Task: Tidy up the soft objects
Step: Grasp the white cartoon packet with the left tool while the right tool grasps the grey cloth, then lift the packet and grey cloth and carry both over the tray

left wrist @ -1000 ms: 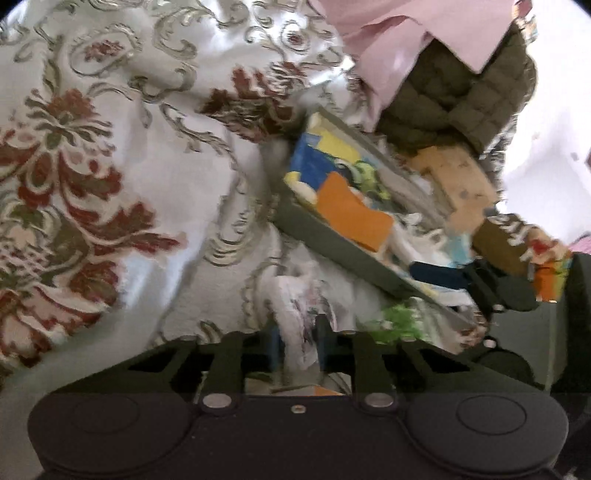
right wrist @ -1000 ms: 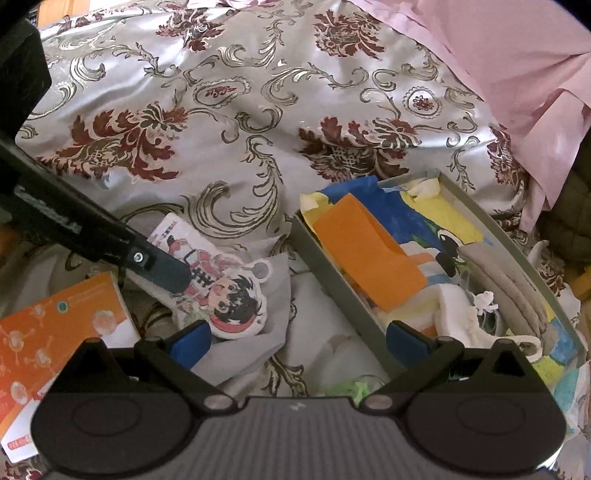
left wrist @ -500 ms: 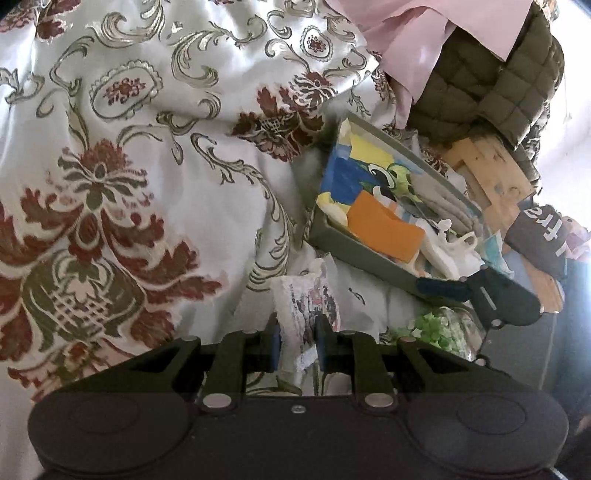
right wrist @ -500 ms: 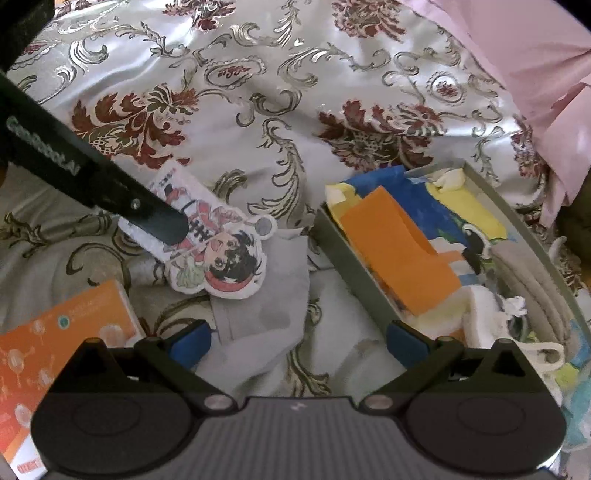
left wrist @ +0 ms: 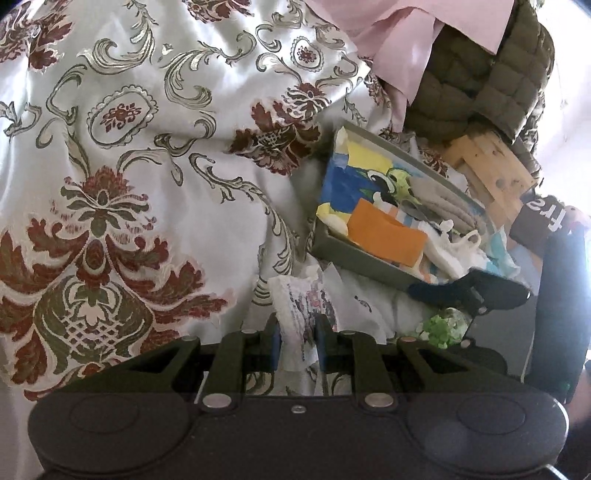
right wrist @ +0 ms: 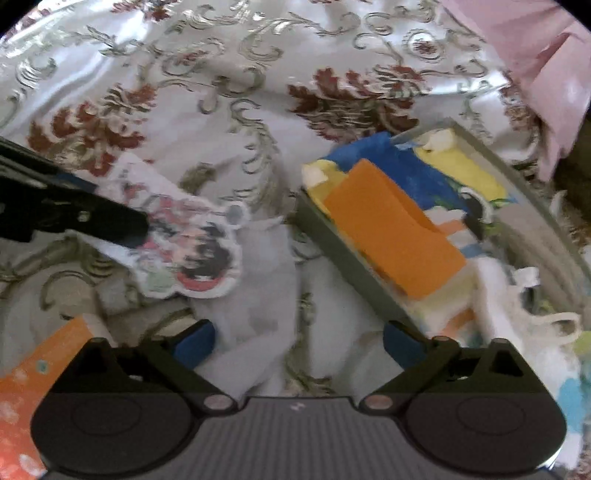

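- Left gripper (left wrist: 297, 341): jaws drawn narrow, pinching a flat cartoon-figure plush (left wrist: 303, 310) printed with a dark-haired character; the plush stands up between the blue pads.
- From the right wrist view the same plush (right wrist: 192, 247) hangs over the floral bedspread (right wrist: 221, 110), its far end clamped by the left gripper's black fingers (right wrist: 110, 221), which come in from the left edge.
- Right gripper (right wrist: 299, 341): jaws wide and closing; only a pale grey cloth (right wrist: 258, 295) on the bedspread lies below the gap, and the pads press on nothing.
- Grey tray (right wrist: 343, 258) sits just right of the plush, on the bedspread. It holds an orange cloth (right wrist: 391, 236) on top, a blue-and-yellow printed cloth (right wrist: 406, 162) beneath it, and white knitted items (right wrist: 517, 314) at the near end.
- Left wrist view: the tray (left wrist: 354, 254) is ahead and to the right of the held plush; the right gripper's finger (left wrist: 469, 291) is at its near corner.
- Orange booklet (right wrist: 33, 369) lies at lower left of the right wrist view.
- Pink fabric (left wrist: 388, 26) and an olive quilted jacket (left wrist: 480, 85) lie beyond the tray.
- Right wrist view is blurred; fine detail is unreadable.
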### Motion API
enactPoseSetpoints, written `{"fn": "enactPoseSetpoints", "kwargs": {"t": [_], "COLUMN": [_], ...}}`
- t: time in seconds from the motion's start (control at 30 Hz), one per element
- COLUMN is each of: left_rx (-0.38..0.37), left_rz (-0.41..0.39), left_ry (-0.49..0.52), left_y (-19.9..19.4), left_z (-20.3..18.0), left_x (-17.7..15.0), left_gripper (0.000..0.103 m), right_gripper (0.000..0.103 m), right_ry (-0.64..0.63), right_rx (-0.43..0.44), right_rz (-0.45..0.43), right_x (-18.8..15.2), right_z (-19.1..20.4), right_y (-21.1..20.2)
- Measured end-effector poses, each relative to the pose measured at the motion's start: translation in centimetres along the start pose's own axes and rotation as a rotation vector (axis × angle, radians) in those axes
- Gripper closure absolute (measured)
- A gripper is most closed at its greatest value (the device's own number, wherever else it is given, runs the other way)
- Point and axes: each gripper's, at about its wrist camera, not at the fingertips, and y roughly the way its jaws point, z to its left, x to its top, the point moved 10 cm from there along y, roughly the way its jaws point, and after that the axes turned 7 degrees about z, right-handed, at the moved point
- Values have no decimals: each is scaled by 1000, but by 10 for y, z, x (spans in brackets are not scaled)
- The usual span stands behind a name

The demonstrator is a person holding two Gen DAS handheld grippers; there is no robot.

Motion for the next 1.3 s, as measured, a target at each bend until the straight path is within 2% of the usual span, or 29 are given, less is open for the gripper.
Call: {"fn": "enactPoseSetpoints", "kwargs": {"t": [0.1,0.17,0.3,0.43,0.53,0.6,0.67,0.77,0.97,1.2,1.3], "left_rx": [-21,-12,8,-23,-12,4,21,32,22,23,38], "left_rz": [-35,-27,-36,-57,-90,-105,-111,-111,-104,-117,-137], "left_ry": [-21,-19,13,-61,-102,-107,-100,-85,-82,-56,-26], "left_y": [1,4,6,0,-6,-9,-10,-9,-7,-12,-17], "left_z": [0,0,-3,4,12,15,16,15,14,8,3], "left_x": [1,-1,-3,4,9,11,13,13,13,14,16], "left_gripper": [75,75,80,85,86,86,86,86,86,88,92], "right_gripper": [10,11,11,11,13,22,24,37,61,90,94], "right_ry": [-17,-26,-8,35,43,36,19,39,-13,-32,-33], "right_rx": [34,42,55,50,24,-25,-60,-29,-23,-72,-116], "right_rz": [-1,6,38,58,60,67,69,74,71,61,24], "right_x": [3,6,6,4,4,5,6,8,8,6,7], "right_z": [9,12,11,6,1,-2,-3,2,15,19,16], "right_y": [0,0,4,7,8,10,12,15,12,8,1]}}
